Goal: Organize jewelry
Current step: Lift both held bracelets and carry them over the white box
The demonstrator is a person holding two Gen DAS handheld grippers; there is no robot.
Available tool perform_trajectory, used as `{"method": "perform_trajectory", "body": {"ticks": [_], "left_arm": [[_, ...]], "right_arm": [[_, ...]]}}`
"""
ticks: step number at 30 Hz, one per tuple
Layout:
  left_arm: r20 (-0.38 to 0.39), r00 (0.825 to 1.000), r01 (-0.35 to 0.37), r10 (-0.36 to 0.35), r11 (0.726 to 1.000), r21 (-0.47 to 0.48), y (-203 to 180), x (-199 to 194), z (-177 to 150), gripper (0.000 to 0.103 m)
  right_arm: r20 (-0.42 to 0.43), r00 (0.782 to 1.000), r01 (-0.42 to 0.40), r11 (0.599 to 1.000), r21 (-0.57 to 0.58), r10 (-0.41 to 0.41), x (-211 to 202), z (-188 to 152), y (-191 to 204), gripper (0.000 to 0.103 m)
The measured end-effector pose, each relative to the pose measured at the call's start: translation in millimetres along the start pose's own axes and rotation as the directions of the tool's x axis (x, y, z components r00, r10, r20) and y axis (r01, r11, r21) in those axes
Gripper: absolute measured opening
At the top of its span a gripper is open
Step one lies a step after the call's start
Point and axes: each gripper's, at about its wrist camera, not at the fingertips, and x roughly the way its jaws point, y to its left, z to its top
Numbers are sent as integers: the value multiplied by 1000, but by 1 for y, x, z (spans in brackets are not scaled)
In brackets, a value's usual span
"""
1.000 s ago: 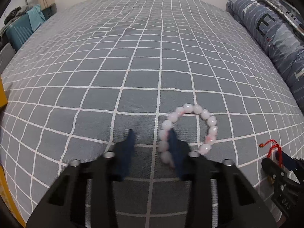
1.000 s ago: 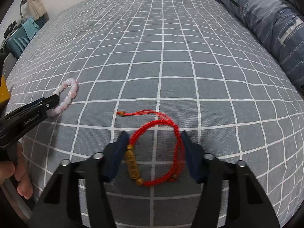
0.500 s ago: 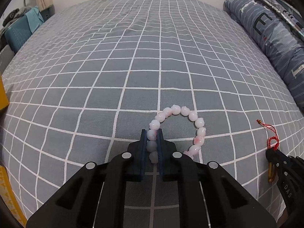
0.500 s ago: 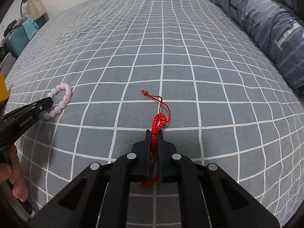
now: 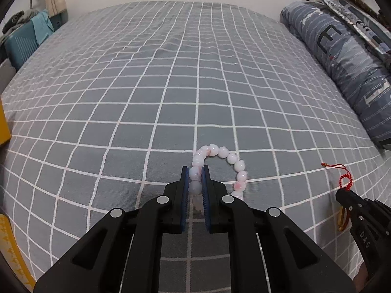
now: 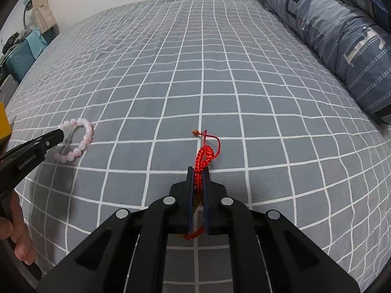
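A pale pink bead bracelet (image 5: 227,158) lies on the grey checked bedspread (image 5: 171,85); my left gripper (image 5: 195,173) is shut on its left side, beads pinched between the blue pads. In the right wrist view the same bracelet (image 6: 81,141) curls beyond the left gripper's black fingertips (image 6: 52,138). A red cord bracelet (image 6: 204,157) is bunched upward between the pads of my right gripper (image 6: 198,171), which is shut on it; its tail with a small knot trails ahead. From the left wrist view, the red cord (image 5: 344,179) sticks out of the right gripper (image 5: 342,196) at the lower right.
A rolled blue-grey striped duvet (image 5: 342,56) lies along the bed's right side. A teal case (image 5: 22,46) stands beyond the far left corner. A yellow object (image 5: 5,127) sits at the left edge. A person's hand (image 6: 17,234) holds the left gripper's handle.
Both grippers have gone from open to shut: the left closed on the pink beads, the right squeezed the red cord loop into a bunch. Neither hand shifted much.
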Motion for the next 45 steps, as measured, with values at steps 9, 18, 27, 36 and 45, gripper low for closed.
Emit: {"method": "perform_trajectory", "body": {"ticks": [9,18,27,36,45], "left_arm": [[15,1000,14,-14,1000,12,-6,-18,1,10],[46,999,18,-20,999,38,-12,-53,-4,10],[71,998,-2,0,999,32,-4,-94,-10,10],[107,994,-9,5,999,38,0,-138,-25,10],[118,993,-30,27,999,19,11,-169,-42,10]], "right_arm": [[46,999,15,1000,-12,-14,-33,3,5,6],[89,996,26,1000,3,-27,-71,5,6,6],[116,993,29,1000,11,-30,-99,-2,9,6],[151,988,17,1000,-9,-15,-120,-16,27,6],[180,984,16,999,-29,-10,-140,-28,44,6]]}}
